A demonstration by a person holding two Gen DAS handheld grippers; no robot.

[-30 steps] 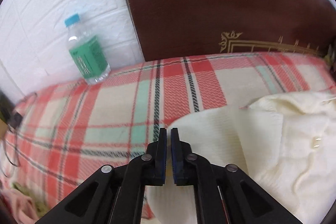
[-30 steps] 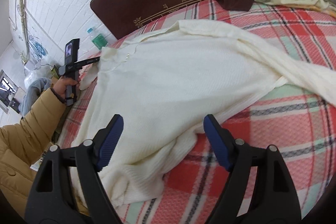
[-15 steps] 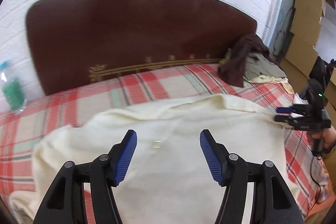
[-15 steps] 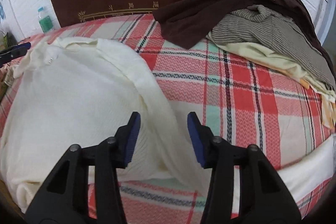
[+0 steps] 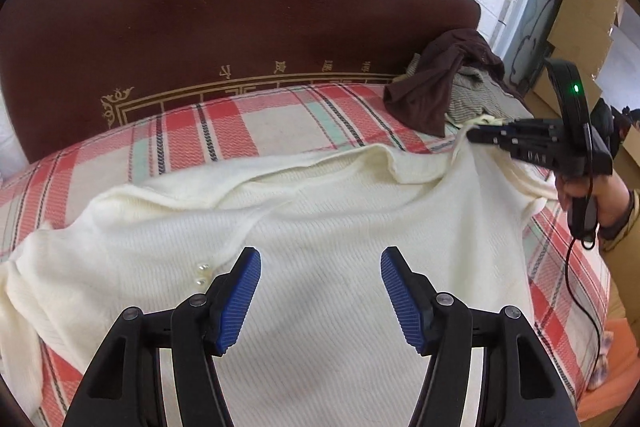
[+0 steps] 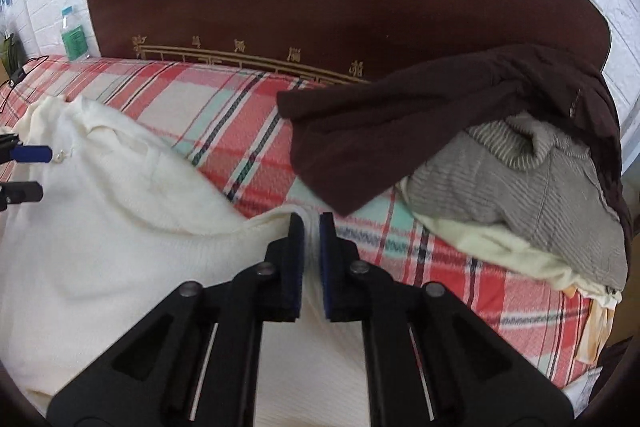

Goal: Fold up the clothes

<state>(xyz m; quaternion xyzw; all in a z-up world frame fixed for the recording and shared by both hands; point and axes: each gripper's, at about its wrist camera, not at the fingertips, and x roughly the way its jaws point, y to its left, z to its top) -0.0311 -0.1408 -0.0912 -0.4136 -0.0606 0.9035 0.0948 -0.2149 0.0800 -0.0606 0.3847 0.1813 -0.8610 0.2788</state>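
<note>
A cream ribbed knit sweater (image 5: 360, 227) lies spread across the bed with the red, cream and mint plaid blanket (image 5: 224, 131), its upper edge nearest the dark brown glossy wooden headboard with gold trim (image 5: 240, 11). Two small pearl buttons (image 5: 200, 274) sit on the sweater, on the side away from the heap of other clothes.

The left gripper (image 5: 320, 291) hangs above the middle of the sweater with its blue ribbed fingers (image 5: 240, 299) spread roughly halfway apart; nothing sits between them and they do not touch the knit.

The right gripper (image 6: 311, 251) has just been closing, and its fingers (image 6: 294, 259) are now pinched together on a raised fold of the sweater's edge, on the side toward the heap; a strip of cream fabric shows between the pads. In the left wrist view that same gripper (image 5: 474, 135) grips the sweater's far corner, lifting the cloth into a small peak, with a person's hand (image 5: 600, 199) around its handle.

Beside the sweater, against the headboard, lies a heap: a dark brown garment (image 6: 400, 131) draped over a grey striped knit top (image 6: 540, 179), with a pale yellow cloth (image 6: 500, 243) beneath them. A clear plastic water bottle with a green label (image 6: 73, 35) stands at the headboard's other end, well apart from the sweater.
</note>
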